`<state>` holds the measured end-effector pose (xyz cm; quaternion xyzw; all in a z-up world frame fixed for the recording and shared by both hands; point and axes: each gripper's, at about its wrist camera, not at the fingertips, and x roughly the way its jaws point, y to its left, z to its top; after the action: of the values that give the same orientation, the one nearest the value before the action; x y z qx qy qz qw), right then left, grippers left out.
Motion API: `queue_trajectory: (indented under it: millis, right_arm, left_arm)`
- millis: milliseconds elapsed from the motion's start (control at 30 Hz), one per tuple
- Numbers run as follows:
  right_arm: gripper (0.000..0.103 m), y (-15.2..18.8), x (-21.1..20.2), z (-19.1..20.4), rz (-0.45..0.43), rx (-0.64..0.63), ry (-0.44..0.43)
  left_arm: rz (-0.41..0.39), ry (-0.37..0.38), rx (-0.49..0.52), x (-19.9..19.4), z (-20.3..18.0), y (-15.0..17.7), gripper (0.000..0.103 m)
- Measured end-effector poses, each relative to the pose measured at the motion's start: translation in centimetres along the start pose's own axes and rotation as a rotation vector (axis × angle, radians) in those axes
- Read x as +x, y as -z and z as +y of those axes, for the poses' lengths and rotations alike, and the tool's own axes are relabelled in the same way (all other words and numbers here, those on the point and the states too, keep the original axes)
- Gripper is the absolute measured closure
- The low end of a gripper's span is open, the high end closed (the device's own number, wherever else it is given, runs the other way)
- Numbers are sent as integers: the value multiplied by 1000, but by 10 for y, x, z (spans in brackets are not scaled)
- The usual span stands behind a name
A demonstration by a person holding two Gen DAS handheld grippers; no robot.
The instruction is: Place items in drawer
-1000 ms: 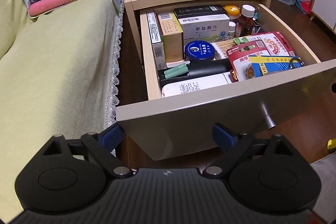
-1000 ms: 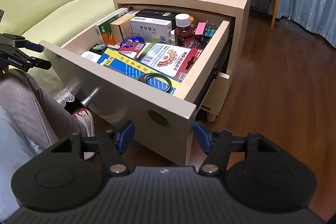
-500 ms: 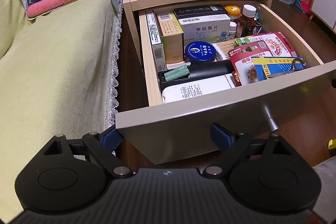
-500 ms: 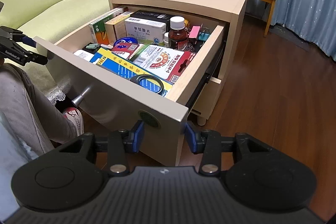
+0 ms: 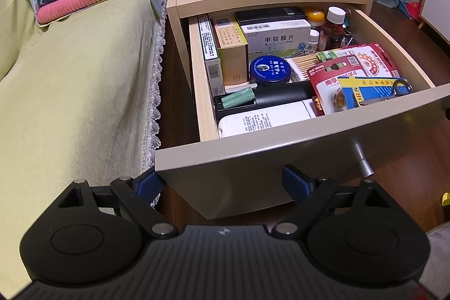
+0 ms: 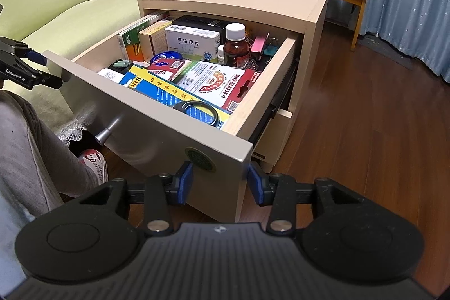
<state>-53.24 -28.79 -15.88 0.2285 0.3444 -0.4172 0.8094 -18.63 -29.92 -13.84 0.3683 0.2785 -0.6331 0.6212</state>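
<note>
Wooden floor | drawer [image 6: 157, 131] unmoved | right claw [image 6: 219, 183] reopened, seemingly straddling corner

Left gripper [image 5: 225, 183] jaws wide; right gripper [image 6: 220, 182] jaws seemingly narrower.

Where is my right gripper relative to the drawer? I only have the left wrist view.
Observer: The right gripper is open and holds nothing. Its fingers straddle the right-hand corner of the drawer front.
Operator: Is there anything on that front I can't see?
Observer: A round green sticker sits near that corner, to the right of the knob.
Operator: And what's below the open drawer?
Observer: A second drawer sits under it on the cabinet's right side.
</note>
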Motion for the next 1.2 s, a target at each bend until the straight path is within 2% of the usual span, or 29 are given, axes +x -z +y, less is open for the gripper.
queue_trajectory:
  millis: [1200]
  right_arm:
    - [64, -4, 1, -5, -25, -1, 16]
  left_arm:
    - [-5, -7, -31, -3, 3, 4, 14]
